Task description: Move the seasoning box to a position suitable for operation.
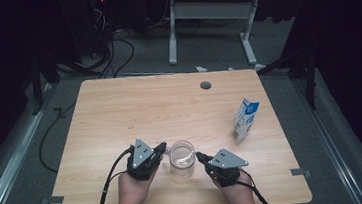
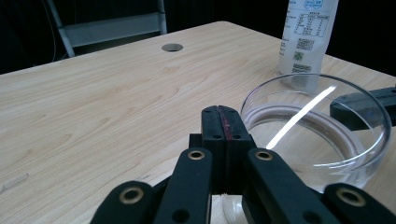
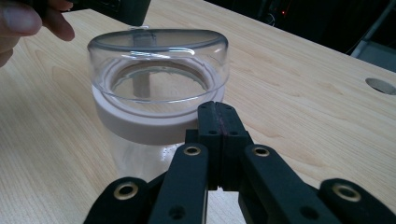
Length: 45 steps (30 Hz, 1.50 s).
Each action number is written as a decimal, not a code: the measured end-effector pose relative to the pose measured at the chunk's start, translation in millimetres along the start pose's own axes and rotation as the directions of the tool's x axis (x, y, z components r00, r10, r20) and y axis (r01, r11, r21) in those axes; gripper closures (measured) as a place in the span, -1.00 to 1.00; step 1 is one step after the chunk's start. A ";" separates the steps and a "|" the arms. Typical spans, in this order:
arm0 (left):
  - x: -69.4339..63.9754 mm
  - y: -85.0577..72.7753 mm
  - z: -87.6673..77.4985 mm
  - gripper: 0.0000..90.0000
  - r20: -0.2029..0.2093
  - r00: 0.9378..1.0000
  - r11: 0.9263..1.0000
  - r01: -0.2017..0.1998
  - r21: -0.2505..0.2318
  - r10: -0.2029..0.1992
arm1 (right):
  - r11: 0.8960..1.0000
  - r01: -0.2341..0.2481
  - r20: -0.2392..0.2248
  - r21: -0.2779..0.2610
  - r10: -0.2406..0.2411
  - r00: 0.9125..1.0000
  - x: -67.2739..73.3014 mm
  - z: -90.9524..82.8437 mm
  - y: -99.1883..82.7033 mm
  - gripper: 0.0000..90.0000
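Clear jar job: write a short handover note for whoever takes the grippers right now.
Left gripper: shut, empty, at the left side of the clear jar.
Right gripper: shut, empty, at the jar's right side.
Jar stands upright near the table's front edge, between both grippers, with its clear domed lid on over a pale collar. Milk carton stands upright, farther right and back.
Done: grippers positioned either side.
Left: nothing gripped yet; probably open the jaws and take hold of the jar.

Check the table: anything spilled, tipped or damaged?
Nothing stands out. The clear plastic jar with a pale band stands upright and looks empty between the shut left gripper and shut right gripper. The blue-and-white carton stands upright on the dry wooden table.
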<state>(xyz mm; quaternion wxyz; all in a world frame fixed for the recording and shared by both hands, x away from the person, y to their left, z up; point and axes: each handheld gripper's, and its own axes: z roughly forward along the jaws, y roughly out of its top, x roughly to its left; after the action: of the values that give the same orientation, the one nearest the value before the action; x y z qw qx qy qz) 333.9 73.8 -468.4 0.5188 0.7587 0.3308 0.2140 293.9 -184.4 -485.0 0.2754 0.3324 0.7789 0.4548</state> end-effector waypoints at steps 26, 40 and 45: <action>-10.9 -27.5 -20.0 1.00 0.039 0.997 0.998 0.061 0.008 -0.061 | 0.999 -0.010 -0.020 -0.053 0.009 1.000 3.9 -6.4 8.1 1.00; -30.2 -32.8 -20.6 1.00 0.115 0.991 0.998 0.069 0.003 -0.069 | 0.998 -0.013 -0.027 -0.068 0.011 1.000 5.7 -8.1 12.3 1.00; -32.0 -32.5 -19.9 1.00 0.120 0.991 0.998 0.063 0.006 -0.063 | 0.998 -0.013 -0.030 -0.066 0.011 0.999 6.1 -7.7 12.2 1.00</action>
<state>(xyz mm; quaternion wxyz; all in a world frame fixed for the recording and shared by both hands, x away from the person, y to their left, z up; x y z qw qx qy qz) 289.4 71.4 -490.7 0.5432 0.7600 0.3232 0.1512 287.7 -179.4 -471.5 0.2718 0.3209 0.7655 0.4870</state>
